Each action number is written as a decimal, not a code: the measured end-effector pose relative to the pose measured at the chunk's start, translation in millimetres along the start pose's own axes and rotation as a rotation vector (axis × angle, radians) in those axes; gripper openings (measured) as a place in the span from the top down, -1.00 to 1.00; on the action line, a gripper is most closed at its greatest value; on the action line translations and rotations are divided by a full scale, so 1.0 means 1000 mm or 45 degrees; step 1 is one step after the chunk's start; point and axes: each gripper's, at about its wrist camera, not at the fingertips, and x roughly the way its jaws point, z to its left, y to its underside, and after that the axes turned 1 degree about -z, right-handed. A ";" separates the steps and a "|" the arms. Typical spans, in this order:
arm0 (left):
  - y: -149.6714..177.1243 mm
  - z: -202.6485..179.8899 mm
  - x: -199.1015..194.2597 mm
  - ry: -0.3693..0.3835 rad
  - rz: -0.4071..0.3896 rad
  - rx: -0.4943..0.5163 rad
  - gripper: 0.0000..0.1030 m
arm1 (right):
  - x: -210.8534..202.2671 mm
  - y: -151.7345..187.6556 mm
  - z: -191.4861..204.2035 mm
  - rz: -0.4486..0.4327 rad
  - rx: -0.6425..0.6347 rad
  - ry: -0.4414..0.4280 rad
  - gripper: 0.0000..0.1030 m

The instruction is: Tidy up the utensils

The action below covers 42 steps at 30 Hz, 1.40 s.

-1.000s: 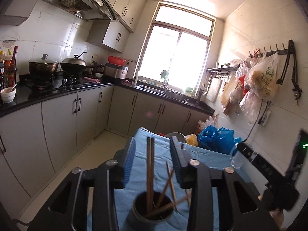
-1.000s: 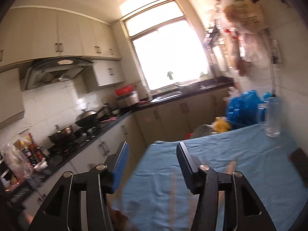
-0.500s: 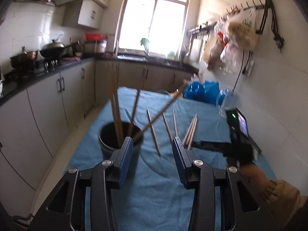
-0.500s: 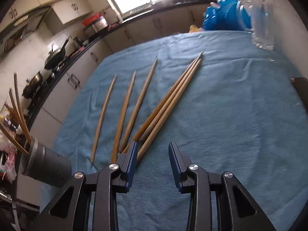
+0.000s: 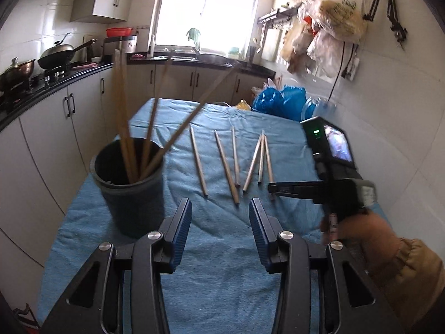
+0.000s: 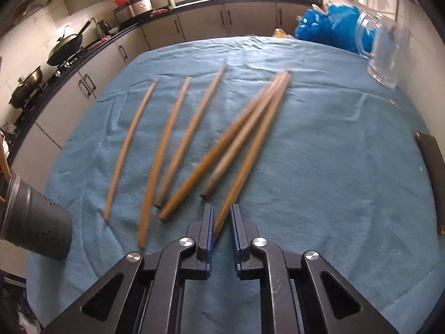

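Several wooden chopsticks (image 6: 178, 139) lie side by side on the blue cloth (image 6: 319, 167); they also show in the left wrist view (image 5: 226, 164). A dark round holder (image 5: 130, 192) stands at the cloth's left with several chopsticks (image 5: 125, 128) upright in it; its side shows in the right wrist view (image 6: 36, 220). My right gripper (image 6: 222, 217) has its jaws narrowed around the near end of the rightmost chopstick (image 6: 250, 153), small gaps still showing. It also shows in the left wrist view (image 5: 274, 189). My left gripper (image 5: 219, 225) is open and empty, right of the holder.
A clear glass mug (image 6: 385, 53) stands at the cloth's far right, blue plastic bags (image 6: 331, 30) behind it. A dark flat object (image 6: 434, 164) lies at the right edge. Kitchen counters with pans (image 5: 55, 55) run along the left, and a white tiled wall along the right.
Both grippers tilted down from the room toward the table. The left drew back from the holder. The right lowered to the chopsticks and its jaws narrowed around the rightmost one's end.
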 end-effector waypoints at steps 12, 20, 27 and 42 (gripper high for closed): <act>-0.010 -0.046 0.092 -0.047 0.152 0.127 0.20 | -0.041 0.039 -0.084 -0.035 0.100 0.036 0.85; -0.012 -0.044 0.144 -0.099 0.276 0.129 0.50 | -0.044 0.040 -0.094 -0.060 0.129 -0.048 0.84; -0.011 -0.039 0.166 -0.099 0.362 0.088 0.73 | -0.042 0.040 -0.099 -0.065 0.129 -0.084 0.84; -0.010 -0.032 0.157 -0.077 0.453 -0.026 0.88 | -0.040 0.036 -0.089 -0.022 0.121 -0.006 0.85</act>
